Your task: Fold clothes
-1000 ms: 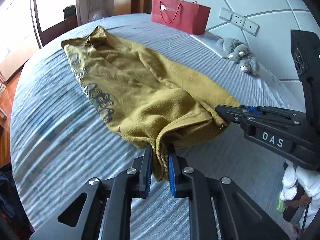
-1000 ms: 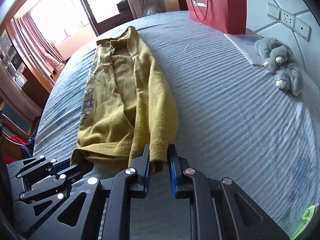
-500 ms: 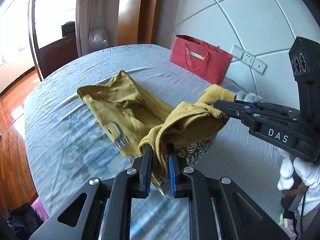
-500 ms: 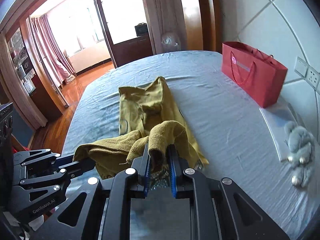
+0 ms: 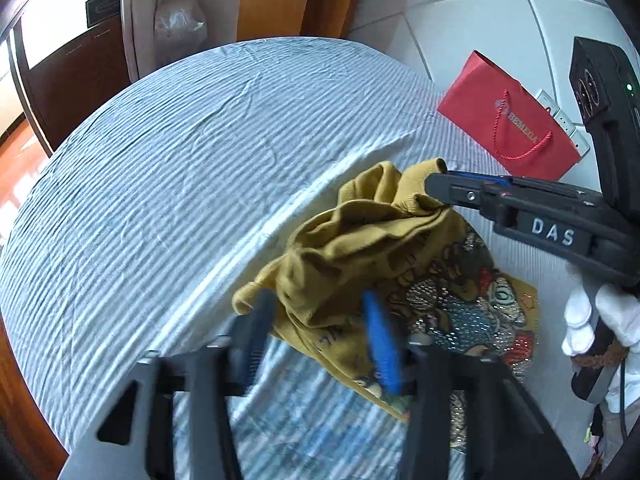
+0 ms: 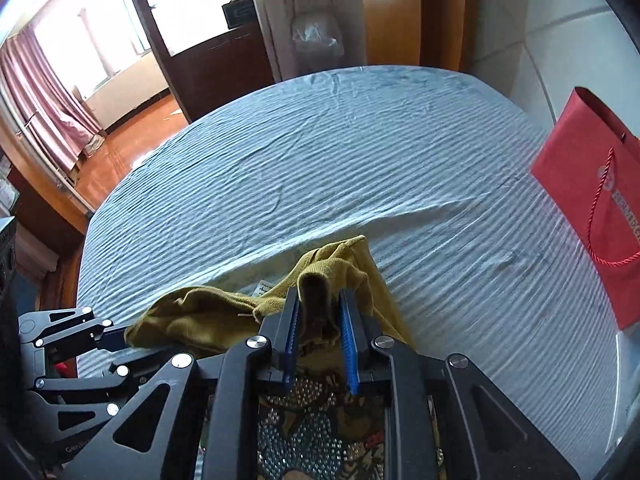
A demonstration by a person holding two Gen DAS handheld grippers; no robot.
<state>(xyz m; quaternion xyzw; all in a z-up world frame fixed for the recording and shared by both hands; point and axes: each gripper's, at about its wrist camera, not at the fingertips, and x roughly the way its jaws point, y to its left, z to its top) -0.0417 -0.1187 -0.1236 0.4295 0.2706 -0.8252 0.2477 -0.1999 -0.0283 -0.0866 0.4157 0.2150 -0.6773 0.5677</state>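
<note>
Jaws of my left gripper (image 5: 320, 338) stand released around the mustard sweater (image 5: 360, 248), lower centre on the striped bed (image 5: 180, 184); my right gripper (image 6: 319, 320) clenches its edge.

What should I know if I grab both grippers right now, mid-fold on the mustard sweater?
Left gripper: jaws apart and blurred, mustard sweater hem bunched between them, grip not certain.
Right gripper: jaws around a fold of knit; whether they pinch it is unclear.
Sweater: bunched on the striped bedsheet, rhinestone graphic facing up beneath the raised fabric.
Done: one end carried over the rest.
Left: lay it down, flatten, finish folding.
</note>
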